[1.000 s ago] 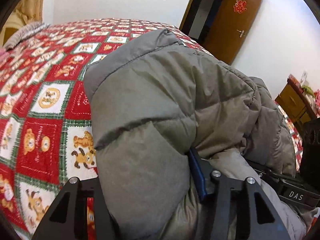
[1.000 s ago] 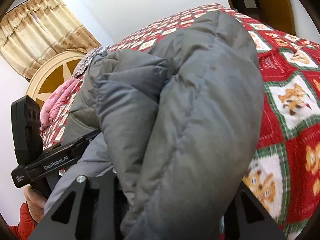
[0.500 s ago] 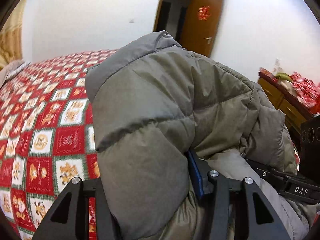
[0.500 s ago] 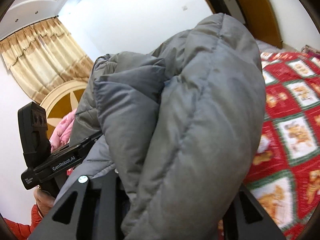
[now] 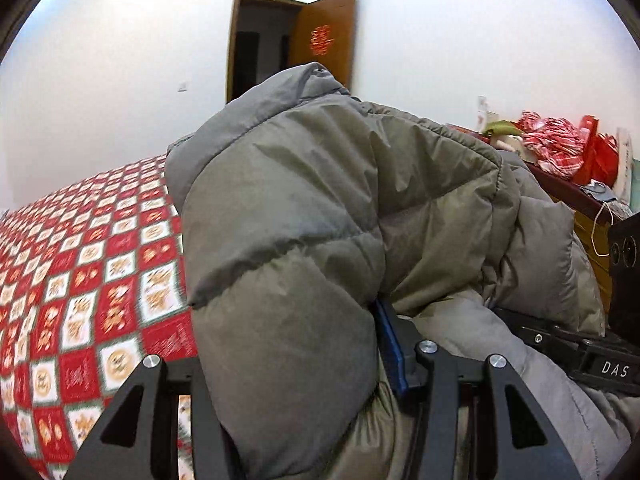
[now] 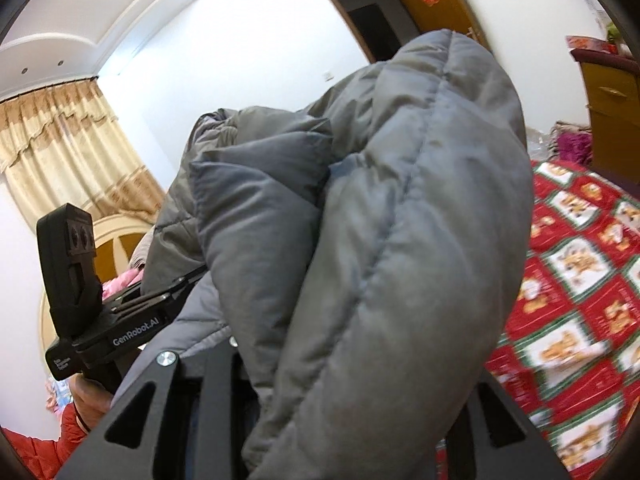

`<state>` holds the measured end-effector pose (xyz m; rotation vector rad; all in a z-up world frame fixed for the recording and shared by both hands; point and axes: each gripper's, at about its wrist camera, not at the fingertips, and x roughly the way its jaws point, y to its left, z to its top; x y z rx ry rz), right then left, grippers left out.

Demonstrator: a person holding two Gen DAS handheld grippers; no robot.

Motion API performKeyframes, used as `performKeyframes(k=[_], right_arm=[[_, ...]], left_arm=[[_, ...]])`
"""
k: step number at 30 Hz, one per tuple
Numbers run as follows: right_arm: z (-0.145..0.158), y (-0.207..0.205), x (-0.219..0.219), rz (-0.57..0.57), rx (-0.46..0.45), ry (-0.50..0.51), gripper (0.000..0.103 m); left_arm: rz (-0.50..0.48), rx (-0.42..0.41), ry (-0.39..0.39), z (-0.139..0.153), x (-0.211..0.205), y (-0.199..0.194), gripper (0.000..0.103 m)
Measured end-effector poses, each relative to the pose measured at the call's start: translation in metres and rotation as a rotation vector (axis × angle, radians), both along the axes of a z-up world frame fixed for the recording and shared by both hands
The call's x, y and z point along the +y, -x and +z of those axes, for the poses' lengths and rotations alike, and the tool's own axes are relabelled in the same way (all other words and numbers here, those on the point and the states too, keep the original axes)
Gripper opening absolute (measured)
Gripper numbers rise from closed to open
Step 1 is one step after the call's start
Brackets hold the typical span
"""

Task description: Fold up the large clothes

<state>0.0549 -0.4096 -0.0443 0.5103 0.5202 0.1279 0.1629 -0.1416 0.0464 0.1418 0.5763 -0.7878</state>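
A bulky grey puffer jacket (image 5: 320, 220) is bunched up and held in the air above the bed. My left gripper (image 5: 296, 384) is shut on a thick fold of it; the blue pad of one finger (image 5: 390, 344) presses into the fabric. My right gripper (image 6: 340, 400) is shut on another fold of the jacket (image 6: 400, 220), its fingertips hidden under the padding. The right gripper's body shows at the right edge of the left wrist view (image 5: 592, 364), and the left gripper's body shows at the left of the right wrist view (image 6: 100, 320).
The bed (image 5: 80, 280) has a red patchwork quilt with bear prints (image 6: 580, 300). An open brown door (image 5: 320, 36) is in the far wall. A wooden dresser (image 5: 576, 200) with red cloth stands right. Curtains (image 6: 60, 152) hang left.
Both grippers have lifted and tilted upward with the jacket; the bed has dropped lower in both views and more wall and ceiling show. The grips have not changed.
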Motion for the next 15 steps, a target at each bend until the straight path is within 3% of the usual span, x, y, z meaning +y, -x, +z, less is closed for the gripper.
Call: performKeyframes(k=[15], right_arm=[[-0.004, -0.037, -0.003, -0.092, 0.068, 0.02, 0.032]], left_arm=[[-0.043, 0.04, -0.043, -0.02, -0.07, -0.035, 0.05]])
